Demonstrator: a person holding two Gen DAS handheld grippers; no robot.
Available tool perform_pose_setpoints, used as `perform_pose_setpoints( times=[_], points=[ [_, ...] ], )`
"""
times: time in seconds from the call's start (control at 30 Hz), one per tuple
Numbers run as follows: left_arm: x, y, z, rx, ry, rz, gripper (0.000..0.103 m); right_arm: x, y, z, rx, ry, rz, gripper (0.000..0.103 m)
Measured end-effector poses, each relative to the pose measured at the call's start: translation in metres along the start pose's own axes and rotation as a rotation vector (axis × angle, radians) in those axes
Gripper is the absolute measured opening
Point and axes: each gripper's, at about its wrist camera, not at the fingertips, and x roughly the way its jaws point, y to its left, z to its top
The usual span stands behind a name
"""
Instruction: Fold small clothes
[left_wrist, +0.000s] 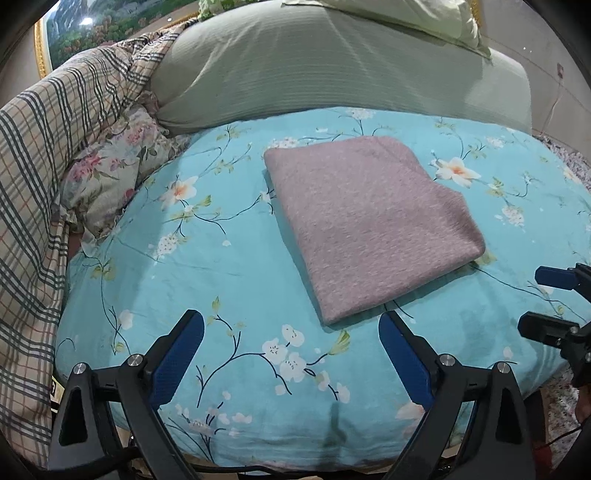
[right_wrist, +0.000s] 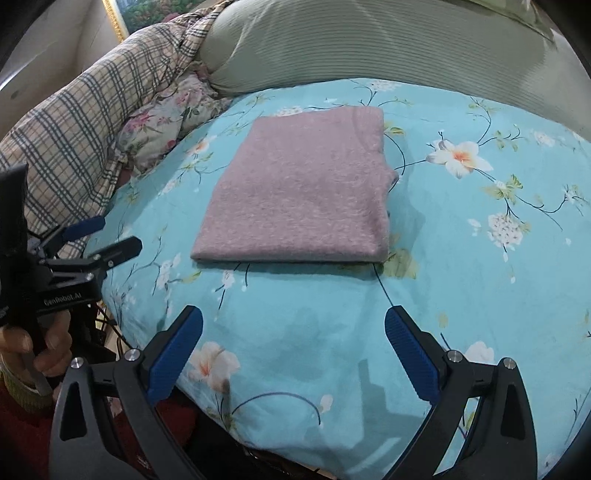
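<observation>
A mauve knitted garment (left_wrist: 369, 221) (right_wrist: 303, 195) lies folded into a flat rectangle on the turquoise flowered bed sheet (left_wrist: 221, 277) (right_wrist: 461, 277). My left gripper (left_wrist: 291, 328) hovers just in front of its near corner, jaws wide open with nothing between them. It also shows at the left edge of the right wrist view as the left gripper (right_wrist: 118, 232), held by a hand (right_wrist: 37, 347). My right gripper (right_wrist: 293, 317) stands open and holds nothing, a short way before the garment's near edge. In the left wrist view the right gripper (left_wrist: 535, 301) sits at the right rim.
A plaid quilt (left_wrist: 44, 166) (right_wrist: 74, 122) is heaped along the left side, with a flowered cushion (left_wrist: 110, 173) beside it. A large green pillow (left_wrist: 295, 74) (right_wrist: 369, 44) lies behind the garment. A framed picture (left_wrist: 74, 33) hangs at the back left. The bed's front edge is below the grippers.
</observation>
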Motion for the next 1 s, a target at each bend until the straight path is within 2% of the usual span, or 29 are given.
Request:
perform_pose_setpoints(
  times=[0.3,0.63,1.0],
  points=[
    [0.020,-0.002,0.012,0.001,0.012,0.011,0.096,0.015,-0.008,0.027,-0.005,-0.002,-0.002,0.099],
    [0.038,-0.005,0.023,-0.009,0.038,-0.009,0.096,0.037,-0.007,0.054,-0.020,0.011,-0.012,0.099],
    [0.052,-0.007,0.030,-0.023,0.062,-0.021,0.096,0.049,-0.008,0.060,-0.012,0.028,-0.012,0.099]
  ],
)
